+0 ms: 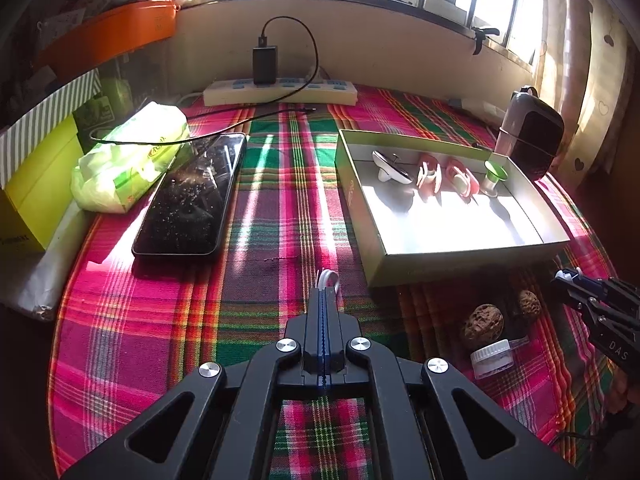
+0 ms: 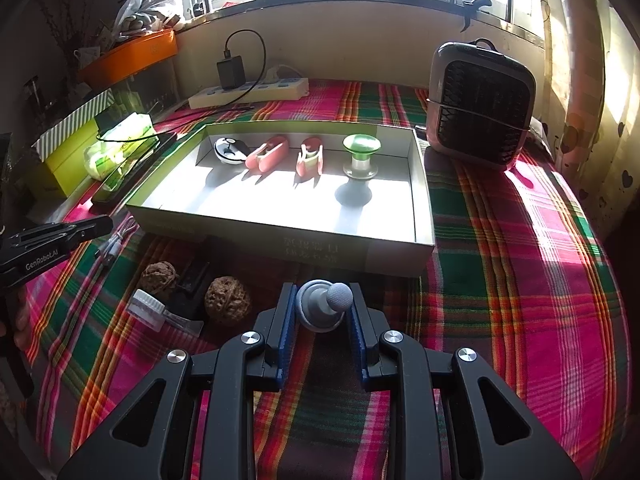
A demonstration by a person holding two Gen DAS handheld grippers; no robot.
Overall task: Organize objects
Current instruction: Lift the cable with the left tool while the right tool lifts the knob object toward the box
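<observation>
A shallow open box (image 1: pixel 440 258) (image 2: pixel 280 240) lies on the plaid cloth. It holds a white-and-black oval piece (image 2: pixel 229 151), two pink clips (image 2: pixel 267 154) and a green-capped spool (image 2: pixel 361 156) in a row. My left gripper (image 1: pixel 325 292) is shut on a thin white cable (image 1: pixel 329 278), whose loop sticks out past the tips; the cable (image 2: pixel 116 242) dangles under that gripper (image 2: pixel 107 224) left of the box. My right gripper (image 2: pixel 322 286) is shut on a grey knob (image 2: pixel 326 306) with a round tip, just in front of the box's near wall.
Two walnuts (image 2: pixel 159 276) (image 2: pixel 228 300), a small white-capped clear jar (image 2: pixel 148 308) and a black piece (image 2: pixel 192 284) lie left of my right gripper. A phone (image 1: pixel 188 196), tissue pack (image 1: pixel 132 160), power strip (image 1: pixel 280 92) and a small heater (image 2: pixel 480 108) ring the cloth.
</observation>
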